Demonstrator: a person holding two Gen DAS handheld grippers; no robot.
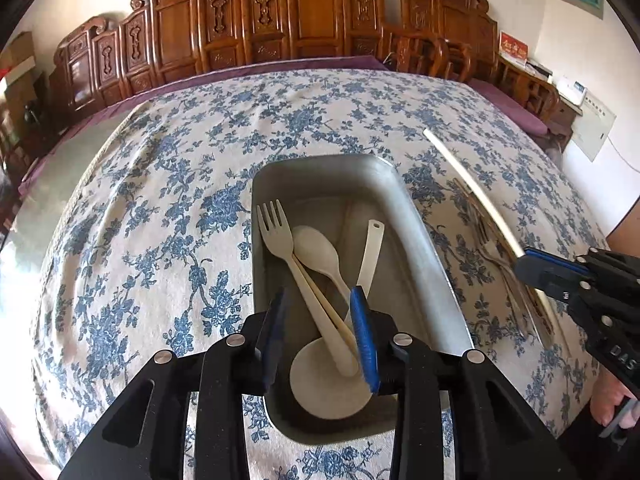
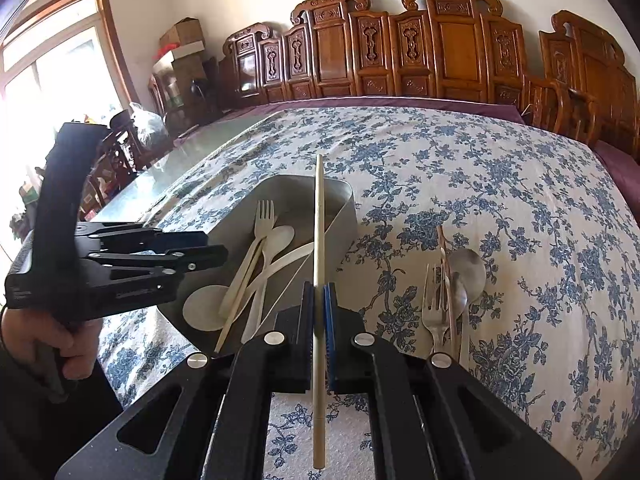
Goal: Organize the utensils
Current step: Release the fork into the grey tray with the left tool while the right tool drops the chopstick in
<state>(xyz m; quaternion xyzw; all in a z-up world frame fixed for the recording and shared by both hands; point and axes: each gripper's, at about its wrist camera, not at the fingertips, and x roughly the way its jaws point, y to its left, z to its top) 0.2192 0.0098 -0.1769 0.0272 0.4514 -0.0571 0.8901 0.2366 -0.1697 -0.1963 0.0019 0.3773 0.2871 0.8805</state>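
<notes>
The table [image 1: 160, 168] is draped in a blue-flowered cloth, with wide bare stretches of cloth to the left of and beyond the grey metal tray [image 1: 424, 240]. A row of carved wooden chairs [image 1: 304, 12] lines the table's far edge.

The left tongs [image 1: 322, 332] hover over the near end of the tray, fingers apart and holding nothing. Directly beneath them lie a cream plastic fork [image 1: 280, 236], a cream spoon [image 1: 320, 256], a slotted cream handle [image 1: 370, 252], a thin chopstick [image 1: 324, 300] and a round cream ladle bowl [image 1: 328, 384], all crossed together inside the tray.

The right tongs [image 2: 318, 332] are clamped on a pale chopstick [image 2: 319, 224], gripped around its middle; the stick points away from the camera, its far end passing over the tray's right wall, its near end sticking back between the tong arms.

On the cloth just right of the tray lie a metal fork [image 2: 434, 304], a metal spoon [image 2: 468, 268] and a striped stick [image 2: 446, 264], side by side and near the right tongs.
</notes>
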